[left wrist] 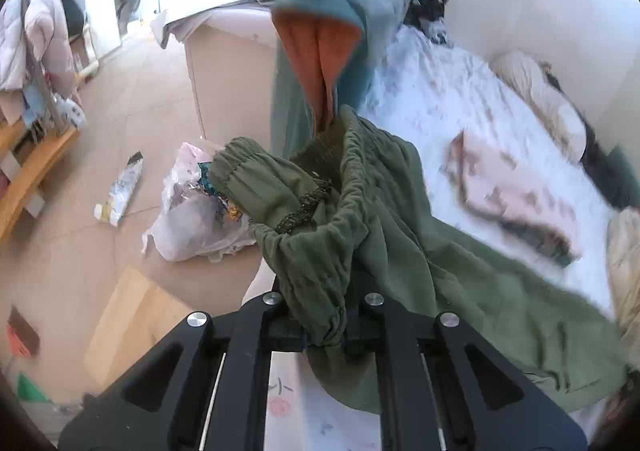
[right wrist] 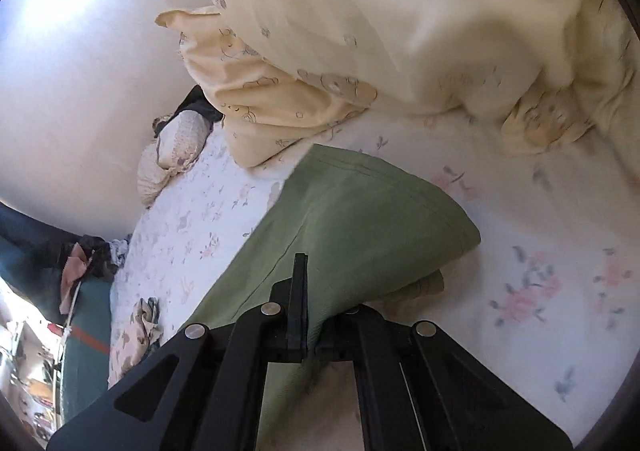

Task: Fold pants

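The left gripper [left wrist: 324, 315] is clamped on the gathered waistband of the green pants [left wrist: 400, 235], which hang ahead of it and trail rightward onto the floral bedsheet [left wrist: 440, 91]. The right gripper [right wrist: 308, 307] is pinched shut on a leg, the hem lying just ahead. The cloth looks soft, light and limp, so waistband and hem seem the surest holds.

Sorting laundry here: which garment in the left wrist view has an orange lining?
The teal garment hanging over the bed's edge; its inside shows orange. The green pants, held in the left gripper, are green throughout.
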Available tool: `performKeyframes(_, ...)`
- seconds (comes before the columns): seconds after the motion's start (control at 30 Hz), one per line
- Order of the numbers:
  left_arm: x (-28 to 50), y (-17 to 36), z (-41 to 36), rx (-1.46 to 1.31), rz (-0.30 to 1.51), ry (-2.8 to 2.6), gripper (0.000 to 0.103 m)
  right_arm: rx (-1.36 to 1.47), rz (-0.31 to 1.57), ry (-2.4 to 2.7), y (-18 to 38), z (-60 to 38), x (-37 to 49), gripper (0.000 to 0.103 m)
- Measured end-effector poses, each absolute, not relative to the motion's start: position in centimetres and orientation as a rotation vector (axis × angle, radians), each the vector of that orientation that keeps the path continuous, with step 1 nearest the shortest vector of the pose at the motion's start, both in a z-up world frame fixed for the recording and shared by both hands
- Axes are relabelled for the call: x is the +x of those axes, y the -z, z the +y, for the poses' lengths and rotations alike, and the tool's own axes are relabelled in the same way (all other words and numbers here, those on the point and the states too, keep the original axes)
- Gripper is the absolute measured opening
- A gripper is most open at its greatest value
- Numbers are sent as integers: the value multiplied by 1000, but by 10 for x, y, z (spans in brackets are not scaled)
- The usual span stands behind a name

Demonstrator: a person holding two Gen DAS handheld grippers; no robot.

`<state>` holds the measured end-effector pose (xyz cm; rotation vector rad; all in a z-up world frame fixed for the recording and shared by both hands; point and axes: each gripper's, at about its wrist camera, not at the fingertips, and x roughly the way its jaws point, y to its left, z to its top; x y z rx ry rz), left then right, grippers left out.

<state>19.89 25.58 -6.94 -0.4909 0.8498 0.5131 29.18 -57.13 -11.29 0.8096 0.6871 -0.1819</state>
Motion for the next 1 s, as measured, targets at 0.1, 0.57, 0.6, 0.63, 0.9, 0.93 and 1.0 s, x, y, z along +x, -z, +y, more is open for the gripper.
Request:
performKeyframes(0.1,186,46,260,-499,841,-486,7,793,697,205,90,-570,279,1)
performKeyframes(0.57,30,19,294,-529,939,-403,7,790,878,385,63,-537,123,1)
performKeyframes(0.6,17,21,295,-515,956,-408,7,772,892,394,62,-535,116,1)
performKeyframes(0.63,12,22,295,-497,965,-415,7,745,913,407,62,-531,109,1)
performKeyframes(0.9,9,81,302,-474,1143,-486,8,511,1265,491,119,-514,103,27)
performKeyframes(0.93,10,80,300,-463,1138,-485,8,483,1294,532,122,-515,99,29)
performKeyframes(1.0,10,75,295,-444,1121,-483,8,409,1307,650,118,-520,90,35)
